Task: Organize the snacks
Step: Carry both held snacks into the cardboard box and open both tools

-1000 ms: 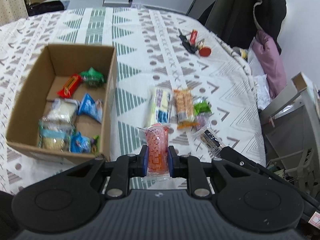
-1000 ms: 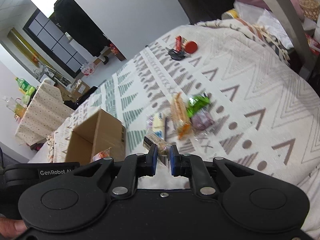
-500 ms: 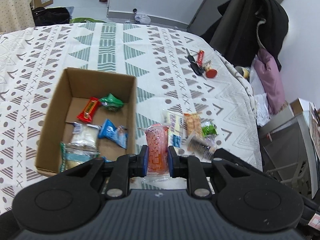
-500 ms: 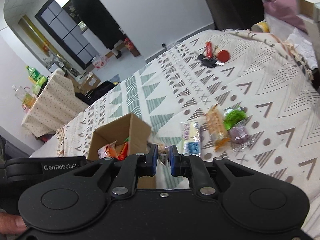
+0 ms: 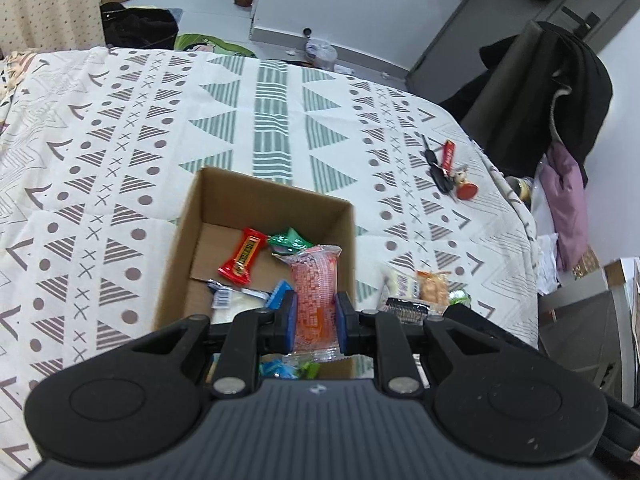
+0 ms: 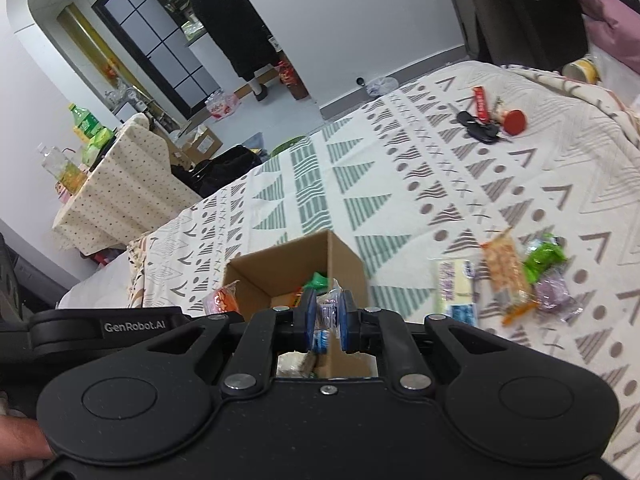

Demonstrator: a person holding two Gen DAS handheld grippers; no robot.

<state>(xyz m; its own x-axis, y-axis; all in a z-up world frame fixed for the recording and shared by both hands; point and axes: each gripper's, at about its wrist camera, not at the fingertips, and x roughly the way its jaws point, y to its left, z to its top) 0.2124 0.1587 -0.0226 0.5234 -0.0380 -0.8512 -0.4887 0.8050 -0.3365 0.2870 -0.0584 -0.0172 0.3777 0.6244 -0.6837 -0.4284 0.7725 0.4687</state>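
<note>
My left gripper point(image 5: 314, 322) is shut on an orange-red snack pack point(image 5: 315, 284) and hovers over the near right part of the open cardboard box point(image 5: 176, 256). Inside the box lie a red bar point(image 5: 243, 255), a green packet point(image 5: 289, 241) and several other snacks. My right gripper point(image 6: 327, 318) is shut on a small dark-wrapped snack point(image 6: 326, 312), above the near right corner of the cardboard box point(image 6: 344, 264). That dark-wrapped snack point(image 5: 406, 309) shows at the box's right side in the left wrist view. On the cloth lie a yellow pack point(image 6: 454, 282), an orange cracker pack point(image 6: 506, 270), a green packet point(image 6: 544, 258) and a purple packet point(image 6: 554, 292).
Keys with a red tag point(image 5: 446, 170) lie far right on the patterned tablecloth point(image 5: 100, 152). A chair draped with dark and pink clothes point(image 5: 560, 120) stands beyond the right edge. A small dotted table with bottles point(image 6: 92, 184) stands across the room. A hand point(image 6: 20, 438) holds the right gripper.
Both grippers rose and moved left with their snacks, from above the loose pile on the cloth to above the box.
</note>
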